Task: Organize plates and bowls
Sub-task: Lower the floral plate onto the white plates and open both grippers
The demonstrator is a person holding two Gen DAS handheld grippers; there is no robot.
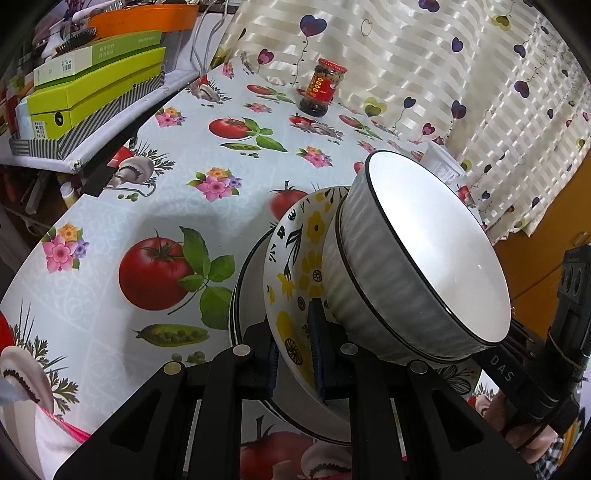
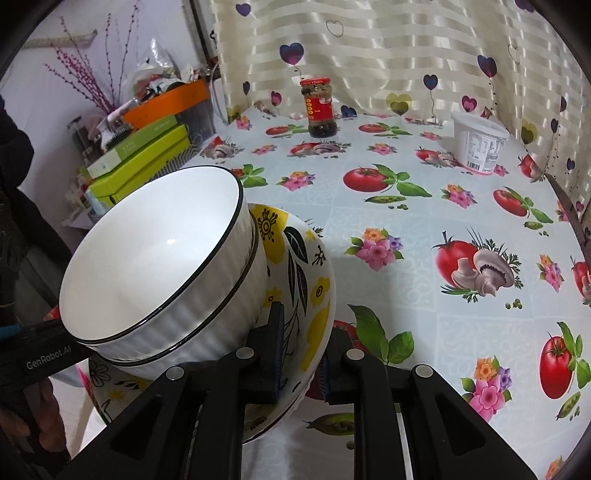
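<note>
Your left gripper [image 1: 293, 354] is clamped on the rim of the yellow-flowered bowl [image 1: 295, 280]: one pad inside the wall, one outside. Your right gripper [image 2: 301, 354] pinches the opposite rim of that same bowl [image 2: 314, 295] the same way. You hold one patterned bowl from two sides, tilted.

Count inside it, just ahead of both sets of fingers: two white ribbed bowls [image 1: 424, 254] with dark rims, nested one in the other, leaning toward the right of the left gripper and toward the left of the right gripper [image 2: 162, 258].

Under the patterned bowl, on the outer side of the left gripper's pads, dark-edged white rims show; these look like white plates [image 1: 240, 306], but you cannot count them from here.

At the right edge of the left view, the other tool's black handle with your hand [image 1: 517, 417] on it.

Below and ahead of both grippers, the tablecloth [image 2: 443, 221] printed with tomatoes, flowers and mushrooms.

Farther ahead: one red-lidded jar [image 2: 318, 107] and, to the right of it, one white plastic tub [image 2: 478, 146].

Far left of the grippers: a stack of green boxes [image 1: 99, 88] with one orange container [image 1: 144, 18] on top.

Behind everything, a heart-patterned curtain [image 2: 369, 55].
</note>
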